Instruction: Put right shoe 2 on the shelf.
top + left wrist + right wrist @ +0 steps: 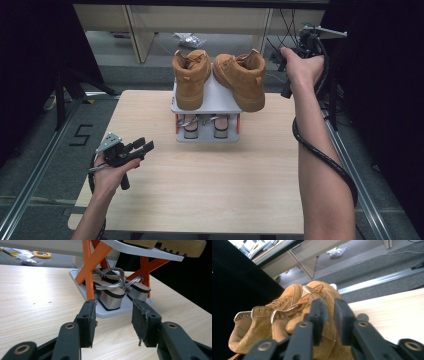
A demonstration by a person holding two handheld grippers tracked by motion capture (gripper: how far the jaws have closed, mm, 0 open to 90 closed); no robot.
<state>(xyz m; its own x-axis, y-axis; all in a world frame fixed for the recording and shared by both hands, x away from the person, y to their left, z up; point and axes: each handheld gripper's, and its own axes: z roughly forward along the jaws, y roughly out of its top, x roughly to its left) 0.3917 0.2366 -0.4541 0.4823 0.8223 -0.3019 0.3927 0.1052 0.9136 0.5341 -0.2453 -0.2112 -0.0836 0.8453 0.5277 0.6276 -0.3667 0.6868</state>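
Both tan boots were up on the top shelf of the shoe rack [218, 100], so the loading looked mostly done. The left boot [191, 77] sat square. The right boot [242, 80] lay skewed, with its toe hanging past the rack's front right corner, so by my read it wanted straightening.

A pair of silver sandals [205, 125] already filled the rack's lower shelf.

The right gripper [332, 312] hovered right of the rack, level with the right boot's heel, its jaws clenched to a narrow slit. Tan suede showed through that slit, but it read as boot behind the jaws, not a pinch. I couldn't be sure.

The left gripper [142, 146] waited in front of the rack and to its left, low over the worktop [210, 195]. Its jaws were released and held nothing.

In the high view the person's right hand [300, 65] covered that gripper's jaws, so the gap to the heel was hard to judge. The boots' far sides were out of sight, and the rack's top shelf shadowed the sandals. In the left gripper view, only 2 soles peeked in at the top edge.
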